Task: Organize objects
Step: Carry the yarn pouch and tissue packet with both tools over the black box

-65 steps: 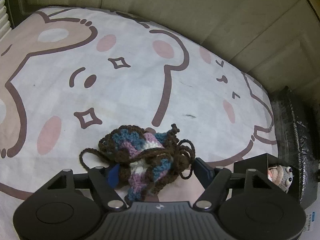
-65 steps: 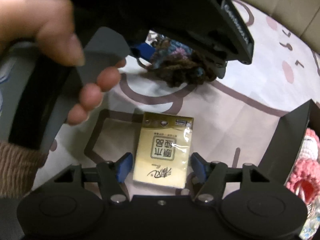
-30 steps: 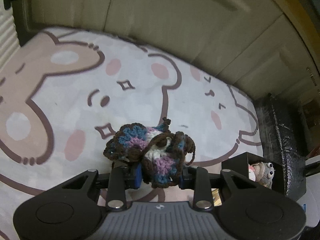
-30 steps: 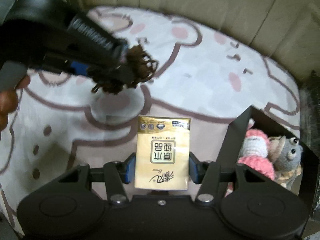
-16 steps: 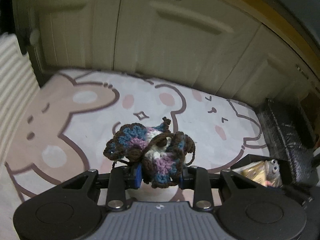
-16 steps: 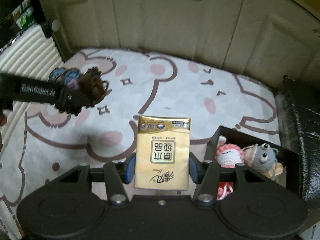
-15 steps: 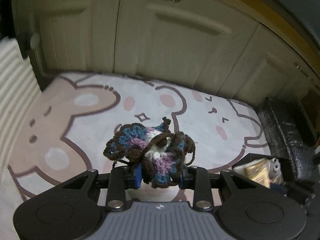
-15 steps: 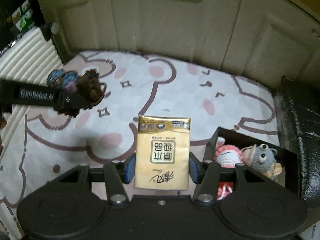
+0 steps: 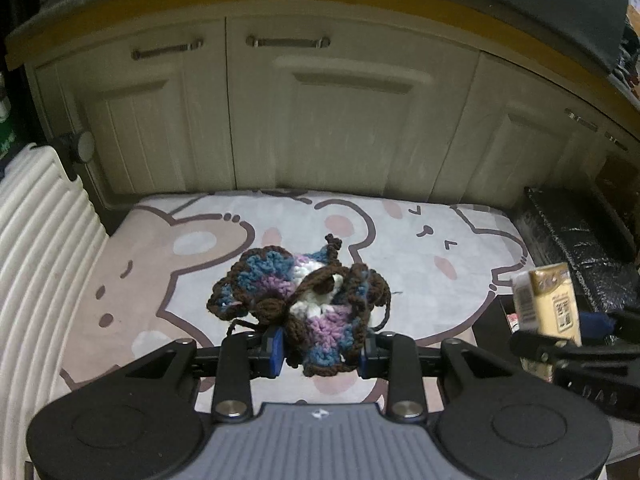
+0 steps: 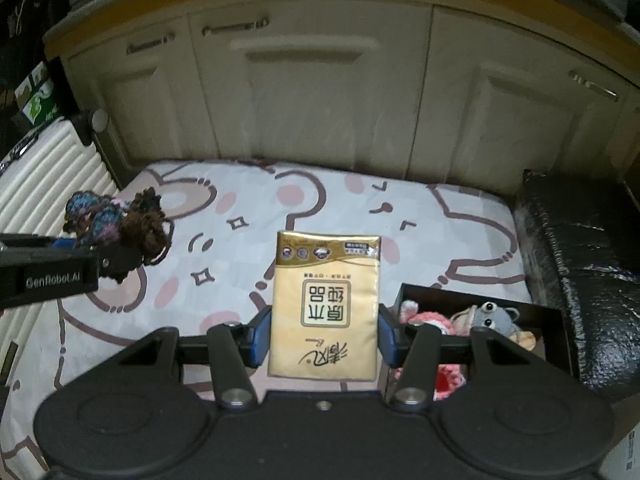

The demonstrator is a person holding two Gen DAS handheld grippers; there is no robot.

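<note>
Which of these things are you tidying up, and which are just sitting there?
Being tidied: crochet piece in left gripper; tissue pack in right gripper; black box with knitted toys.

Just there: bear rug, cupboards, white suitcase.

Right tool [image 10: 324, 336] clamps gold tissue pack [image 10: 325, 306]; black box [image 10: 480, 300] of plush toys [image 10: 494, 318] just right; left tool [image 10: 86, 246] holding crochet piece [image 10: 116, 218] far left.

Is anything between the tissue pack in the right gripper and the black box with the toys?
Nothing visible. The right gripper holds the tissue pack above the mat, and the black box sits open-topped just to its right, with crochet toys already filling part of it.
</note>
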